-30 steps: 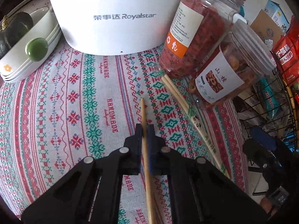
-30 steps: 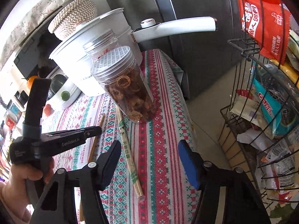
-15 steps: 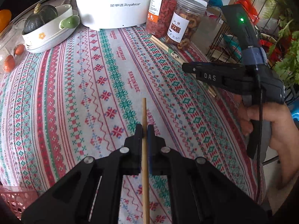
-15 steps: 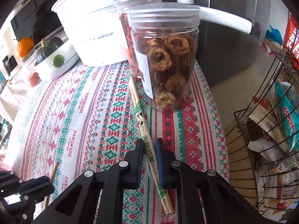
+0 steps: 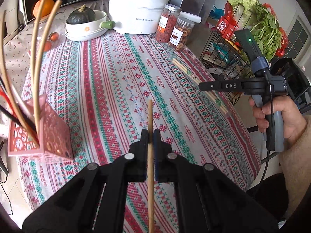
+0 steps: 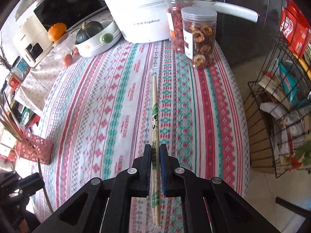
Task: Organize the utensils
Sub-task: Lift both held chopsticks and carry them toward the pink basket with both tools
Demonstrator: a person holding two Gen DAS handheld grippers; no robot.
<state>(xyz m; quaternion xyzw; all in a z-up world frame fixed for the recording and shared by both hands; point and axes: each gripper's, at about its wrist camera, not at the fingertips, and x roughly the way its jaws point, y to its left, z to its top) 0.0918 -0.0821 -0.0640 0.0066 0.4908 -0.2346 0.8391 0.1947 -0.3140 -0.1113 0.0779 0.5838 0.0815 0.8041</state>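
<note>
**Now holding chopsticks in both tongs**

Right now we are gripping a bare chopstick (image 5: pixel 150 151) in the left tongs (image 5: pixel 150 136), the pads pressed together on its shaft. It is running straight between the fingers, its tip sticking out ahead of them, clear above the striped cloth of the desk (image 5: pixel 108 89).

To the left of those tongs a pink basket (image 5: pixel 48 137) is standing near the desk's edge, with several long sticks (image 5: pixel 37 62) leaning out of it.

We are clamping the right tongs (image 6: pixel 155 149) on a wrapped pair (image 6: pixel 155 116), a printed green-and-white sleeve over its near half. The pair is pointing away from us toward the jars. Whether its far end is touching the cloth, we cannot tell.

In the left view the right hand (image 5: pixel 279 118) is wrapping around the grey handle of its tool, at the right side of the desk, and the wrapped pair (image 5: pixel 186 69) is showing beyond it.

At the far end of the desk a white cooker (image 5: pixel 140 17) is standing, with two jars beside it: a red jar (image 6: pixel 175 23) and, just in front of it, a jar of rings (image 6: pixel 200 38). A white dish (image 5: pixel 85 29) is holding a dark squash (image 5: pixel 82 15) to the cooker's left. A wire rack (image 6: pixel 272 104) of packets is standing off the desk's right side.
</note>
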